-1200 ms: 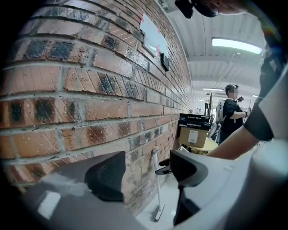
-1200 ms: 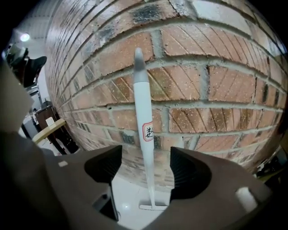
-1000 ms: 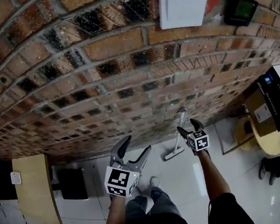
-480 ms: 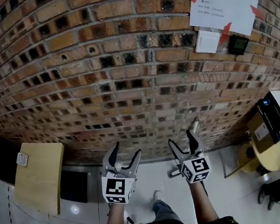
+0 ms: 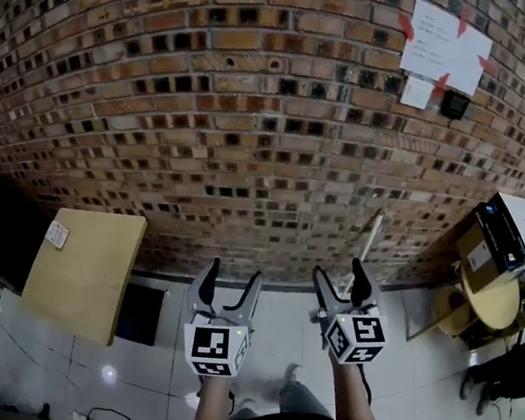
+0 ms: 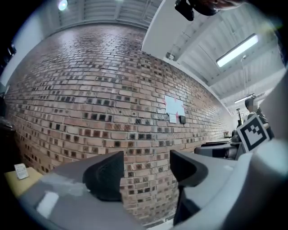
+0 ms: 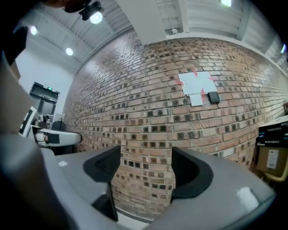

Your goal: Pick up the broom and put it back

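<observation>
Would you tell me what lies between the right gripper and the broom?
Nothing; the head view shows only bare brick wall between right gripper and broom.

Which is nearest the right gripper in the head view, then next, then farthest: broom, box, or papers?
1. Broom, leaning on the wall just beyond the right gripper.
2. Box, off to the right.
3. Papers, high on the wall.

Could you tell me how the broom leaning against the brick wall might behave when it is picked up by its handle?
The broom has a long, thin, straight handle, so it is probably stiff and fairly light. It only leans on the brick wall, so a nudge may topple it.
</observation>
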Demonstrator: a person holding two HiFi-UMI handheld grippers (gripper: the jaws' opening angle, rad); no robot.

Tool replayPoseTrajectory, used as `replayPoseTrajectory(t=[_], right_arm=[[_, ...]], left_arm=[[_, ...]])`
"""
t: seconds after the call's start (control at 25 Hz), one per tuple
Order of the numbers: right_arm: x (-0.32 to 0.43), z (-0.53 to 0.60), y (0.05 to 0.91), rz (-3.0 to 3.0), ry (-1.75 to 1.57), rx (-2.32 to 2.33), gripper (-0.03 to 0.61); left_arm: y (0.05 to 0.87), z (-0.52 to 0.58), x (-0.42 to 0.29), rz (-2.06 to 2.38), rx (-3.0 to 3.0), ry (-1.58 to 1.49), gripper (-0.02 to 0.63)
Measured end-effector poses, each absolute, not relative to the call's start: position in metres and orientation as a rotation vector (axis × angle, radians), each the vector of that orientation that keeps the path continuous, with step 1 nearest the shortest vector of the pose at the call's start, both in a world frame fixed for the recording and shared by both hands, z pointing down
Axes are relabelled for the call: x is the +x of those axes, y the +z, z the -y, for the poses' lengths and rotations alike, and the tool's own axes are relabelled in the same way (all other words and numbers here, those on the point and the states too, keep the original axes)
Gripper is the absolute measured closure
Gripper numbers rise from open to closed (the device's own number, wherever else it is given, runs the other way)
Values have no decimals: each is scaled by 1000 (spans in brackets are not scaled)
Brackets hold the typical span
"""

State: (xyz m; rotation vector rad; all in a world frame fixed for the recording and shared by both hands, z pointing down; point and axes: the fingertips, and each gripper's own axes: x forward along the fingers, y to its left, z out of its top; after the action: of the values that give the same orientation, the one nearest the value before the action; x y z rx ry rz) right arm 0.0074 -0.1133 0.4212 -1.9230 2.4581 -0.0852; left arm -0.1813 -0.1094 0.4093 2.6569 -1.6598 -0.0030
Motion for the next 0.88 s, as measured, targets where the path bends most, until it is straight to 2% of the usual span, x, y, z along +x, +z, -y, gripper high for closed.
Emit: replayPoseTrajectory(t=[0.4,0.52,0.68,0.88], right_arm=[[43,72,399,-2474,30,-2014,232],[64,64,390,-2441,62,-2035,232],[92,57,397,-2415,-5,-2055,232],[100,55,393,-2417,22,-2047,232]], left_arm=[[371,88,-147,1707,2708,-8,296],[365,83,-121,1679,2729,-64,296],[378,79,-79,1589,2775,18,296],[373,75,-58,1520,2824,29,296]])
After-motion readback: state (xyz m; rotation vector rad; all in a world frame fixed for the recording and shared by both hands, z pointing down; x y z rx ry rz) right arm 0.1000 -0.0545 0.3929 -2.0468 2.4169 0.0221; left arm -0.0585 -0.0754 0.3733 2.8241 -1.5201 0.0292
